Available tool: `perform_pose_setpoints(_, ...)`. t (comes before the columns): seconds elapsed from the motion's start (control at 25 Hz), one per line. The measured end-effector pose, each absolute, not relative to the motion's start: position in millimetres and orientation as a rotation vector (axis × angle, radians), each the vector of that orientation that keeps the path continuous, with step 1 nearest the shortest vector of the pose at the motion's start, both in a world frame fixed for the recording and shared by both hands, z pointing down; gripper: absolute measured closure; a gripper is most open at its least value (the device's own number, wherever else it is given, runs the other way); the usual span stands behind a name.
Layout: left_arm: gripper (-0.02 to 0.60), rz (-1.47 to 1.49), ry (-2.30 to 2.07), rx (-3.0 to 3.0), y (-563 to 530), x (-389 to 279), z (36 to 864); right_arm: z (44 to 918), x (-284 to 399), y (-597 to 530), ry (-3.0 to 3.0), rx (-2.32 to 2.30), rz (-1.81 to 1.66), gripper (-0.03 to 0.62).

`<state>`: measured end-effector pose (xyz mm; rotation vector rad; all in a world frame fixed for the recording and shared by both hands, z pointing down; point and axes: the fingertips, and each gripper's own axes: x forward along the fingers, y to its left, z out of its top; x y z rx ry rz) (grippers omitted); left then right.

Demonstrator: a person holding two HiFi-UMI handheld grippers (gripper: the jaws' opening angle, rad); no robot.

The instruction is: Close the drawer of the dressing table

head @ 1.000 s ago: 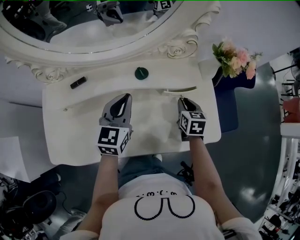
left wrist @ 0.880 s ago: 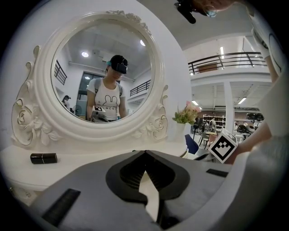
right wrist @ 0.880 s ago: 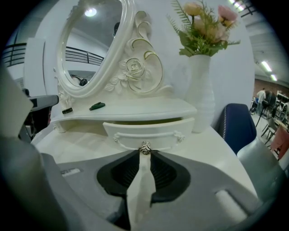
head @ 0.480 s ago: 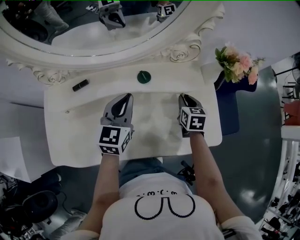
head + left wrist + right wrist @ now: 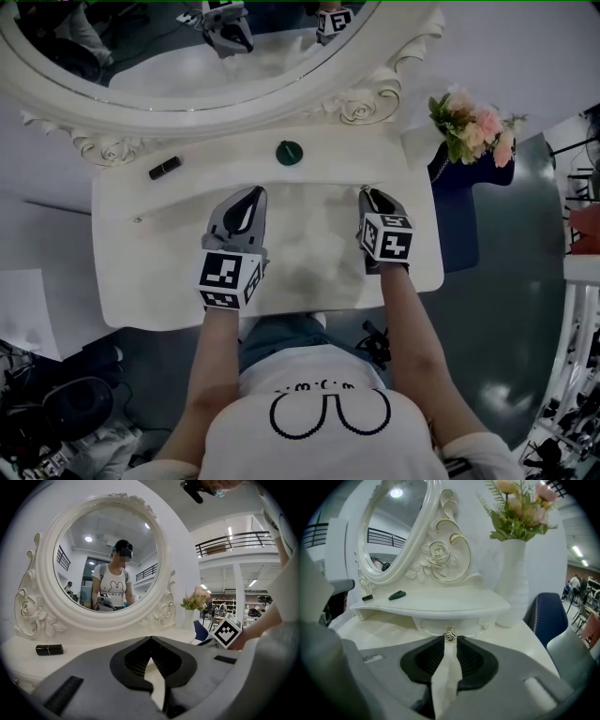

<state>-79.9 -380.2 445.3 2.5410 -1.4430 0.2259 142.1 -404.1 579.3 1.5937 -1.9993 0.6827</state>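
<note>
The small drawer [image 5: 429,624] sits under the raised shelf [image 5: 440,605] of the white dressing table [image 5: 309,244], its front flush with the shelf edge. Its metal knob [image 5: 449,634] lies right at the tips of my right gripper [image 5: 449,639], whose jaws are opening, with a narrow gap either side of the knob. In the head view the right gripper [image 5: 367,194] points at the shelf's front, which hides the drawer. My left gripper [image 5: 251,194] hovers over the tabletop to the left, shut and empty, its tips [image 5: 150,639] meeting.
A large oval mirror [image 5: 187,47] stands behind the shelf. On the shelf lie a black tube [image 5: 165,168] and a dark green piece [image 5: 289,152]. A white vase of flowers [image 5: 473,122] stands at the right end, with a blue chair [image 5: 459,206] beside the table.
The drawer front that stuck out from under the shelf a second ago has gone in. My right gripper moved slightly toward the mirror with it. The left gripper stayed put.
</note>
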Motion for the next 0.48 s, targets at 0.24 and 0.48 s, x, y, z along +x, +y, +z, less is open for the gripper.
perform_pose_setpoints(0.24,0.583,0.211,-1.454,2.555,-359,-74,437,560,142,-382,-2.049,1.6,0.651,0.514)
perform_pose_setpoints(0.48,0.583,0.184,-1.465,2.576,-326,-64,424,531,140,-349,-2.118,1.609,0.581,0.535)
